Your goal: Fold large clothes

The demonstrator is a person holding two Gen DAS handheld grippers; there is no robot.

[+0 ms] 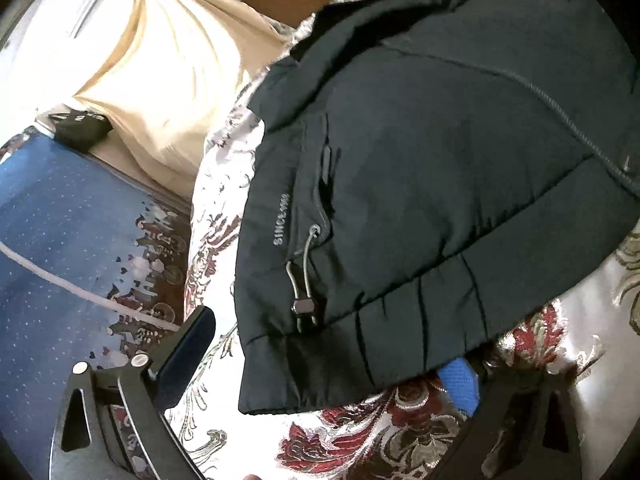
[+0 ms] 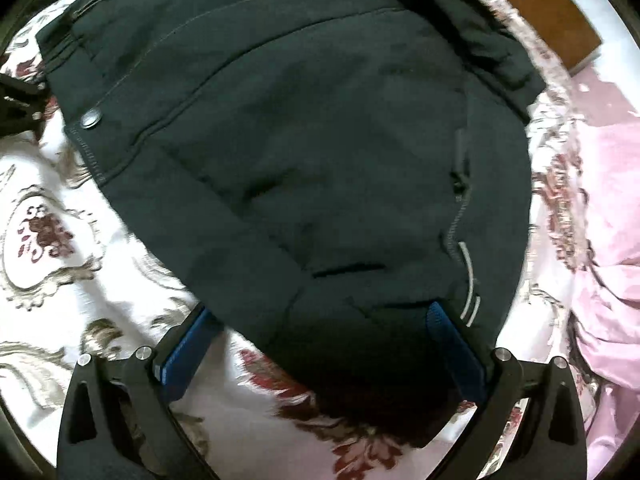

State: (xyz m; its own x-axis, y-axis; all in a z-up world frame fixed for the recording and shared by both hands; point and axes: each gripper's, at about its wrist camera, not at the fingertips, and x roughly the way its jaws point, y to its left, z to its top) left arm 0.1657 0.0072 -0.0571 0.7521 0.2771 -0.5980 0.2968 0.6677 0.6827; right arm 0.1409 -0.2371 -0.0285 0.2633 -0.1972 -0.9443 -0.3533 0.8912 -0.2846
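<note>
A large black padded jacket (image 1: 420, 152) lies on a floral bedspread (image 1: 360, 440); it fills the right wrist view (image 2: 300, 140) too. My left gripper (image 1: 328, 352) is open, its jaws wide apart at the jacket's hem corner; the right blue pad (image 1: 460, 384) is partly under the hem, and a drawcord toggle (image 1: 304, 306) hangs just ahead. My right gripper (image 2: 320, 320) is open, its blue pads (image 2: 188, 344) on either side of the jacket's lower edge, the cloth lying between them.
A cream curtain (image 1: 168, 60) and a blue patterned cloth (image 1: 60, 240) lie left of the bed. A pink quilt (image 2: 600, 260) lies at the right. A brown wooden piece (image 2: 548, 12) is at the far edge. The left gripper's tip (image 2: 16, 108) shows at the left.
</note>
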